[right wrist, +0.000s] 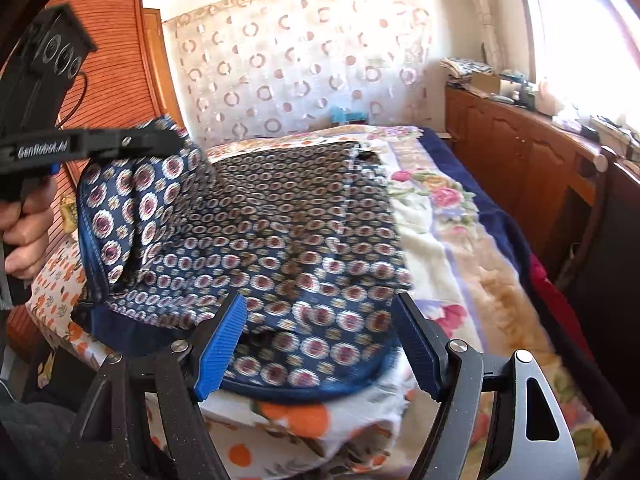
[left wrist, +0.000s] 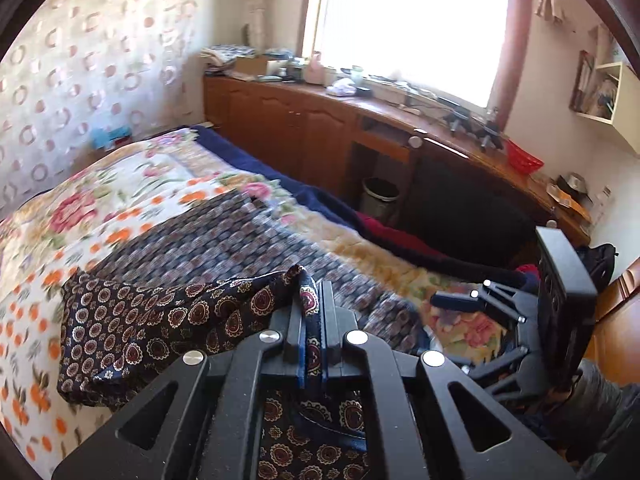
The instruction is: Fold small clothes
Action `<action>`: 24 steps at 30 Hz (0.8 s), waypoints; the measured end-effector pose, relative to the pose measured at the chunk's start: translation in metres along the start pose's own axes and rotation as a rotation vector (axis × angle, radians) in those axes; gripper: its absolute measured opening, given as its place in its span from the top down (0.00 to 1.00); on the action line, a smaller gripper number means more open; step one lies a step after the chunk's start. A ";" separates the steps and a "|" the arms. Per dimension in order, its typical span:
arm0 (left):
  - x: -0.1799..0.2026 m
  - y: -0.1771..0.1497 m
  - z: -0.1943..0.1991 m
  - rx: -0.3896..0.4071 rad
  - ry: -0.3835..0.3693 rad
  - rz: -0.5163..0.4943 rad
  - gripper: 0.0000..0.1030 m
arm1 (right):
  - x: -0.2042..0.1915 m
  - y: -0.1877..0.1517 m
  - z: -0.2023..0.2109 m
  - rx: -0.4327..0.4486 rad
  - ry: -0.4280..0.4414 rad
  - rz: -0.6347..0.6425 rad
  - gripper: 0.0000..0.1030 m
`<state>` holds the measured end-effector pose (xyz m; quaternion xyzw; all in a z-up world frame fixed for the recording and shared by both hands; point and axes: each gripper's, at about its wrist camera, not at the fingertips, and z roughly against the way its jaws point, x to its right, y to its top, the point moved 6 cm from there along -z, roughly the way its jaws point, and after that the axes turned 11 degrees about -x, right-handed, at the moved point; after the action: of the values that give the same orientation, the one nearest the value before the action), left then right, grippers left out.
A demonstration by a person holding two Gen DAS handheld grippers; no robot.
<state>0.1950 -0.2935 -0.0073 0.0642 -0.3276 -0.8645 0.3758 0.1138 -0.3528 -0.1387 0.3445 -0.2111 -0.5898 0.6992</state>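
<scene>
Folding step: one edge of the patterned garment [right wrist: 280,224] is lifted and being carried over the rest of it, judging by the raised fold.
Garment: dark blue cloth with round medallion print, spread on the bed [right wrist: 452,240] over a floral blanket; most of it lies flat, the near left part is raised.
Left tool [left wrist: 310,312]: pinched tight on a hem of the garment, cloth running between its fingers and down under the linkage.
Right tool [right wrist: 320,344]: spread wide, nothing between its blue pads [right wrist: 224,344], hovering just above the near hem.
Key relation: the garment's flat part lies ahead of and below both tools; its long axis seems to run away toward the curtained wall [right wrist: 304,60]. The left one, already holding, is the nearer to the fold.
Next need: my guess is the held edge must be laid onto the far part, with the right tool free to pin or smooth.
Risk: thin cloth could slip or bunch.
Surroundings: wooden cabinets [left wrist: 304,132] under the bright window [left wrist: 408,20].
</scene>
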 end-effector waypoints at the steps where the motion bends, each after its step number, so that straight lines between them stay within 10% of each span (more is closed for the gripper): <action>1: 0.006 0.007 -0.003 0.001 -0.004 -0.011 0.95 | 0.007 -0.001 0.002 0.002 -0.002 -0.006 0.25; 10: 0.006 0.028 -0.013 -0.001 -0.046 0.024 0.92 | 0.024 -0.003 0.011 0.003 -0.021 -0.026 0.25; 19: -0.043 0.016 0.014 0.047 0.005 0.036 0.23 | 0.023 0.017 0.014 0.010 -0.041 -0.012 0.25; 24: -0.084 -0.010 0.017 0.012 0.080 0.048 0.22 | 0.003 0.040 0.000 0.005 -0.028 0.031 0.25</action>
<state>0.2428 -0.2213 -0.0112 0.0933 -0.3191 -0.8498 0.4089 0.1416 -0.3533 -0.1096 0.3349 -0.2276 -0.5831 0.7043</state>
